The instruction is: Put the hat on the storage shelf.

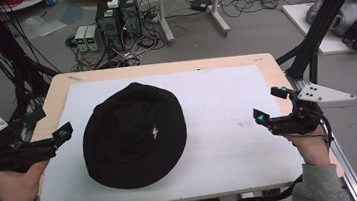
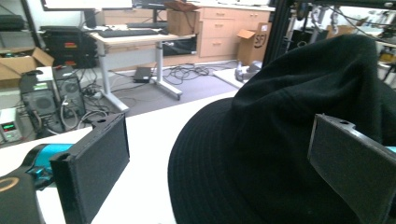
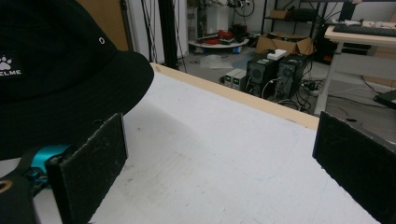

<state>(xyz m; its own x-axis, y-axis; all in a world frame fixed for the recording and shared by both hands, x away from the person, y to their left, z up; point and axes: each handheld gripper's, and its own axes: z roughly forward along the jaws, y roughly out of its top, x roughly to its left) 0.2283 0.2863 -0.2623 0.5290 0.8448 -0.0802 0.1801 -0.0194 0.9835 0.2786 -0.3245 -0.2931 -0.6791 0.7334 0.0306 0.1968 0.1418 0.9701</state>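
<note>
Both jaws spread wide, holding nothing; black bucket hat [image 1: 135, 135] sits mid-mat, just ahead of my left gripper [image 1: 49, 129], right gripper [image 1: 270, 105] well apart. Risk imo: soft brim buckles or slides w/ a one-sided pinch, so I'd nudge it instead of lifting.

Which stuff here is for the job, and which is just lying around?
For the job: black hat, left gripper, right gripper, both open.
Lying around: computer towers, cables and cardboard boxes on the floor.

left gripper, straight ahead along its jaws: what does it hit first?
Most likely the black bucket hat. The left gripper points at its brim across the white mat, jaws open; in the left gripper view one jaw already overlaps the hat. Exact gap unclear.
</note>
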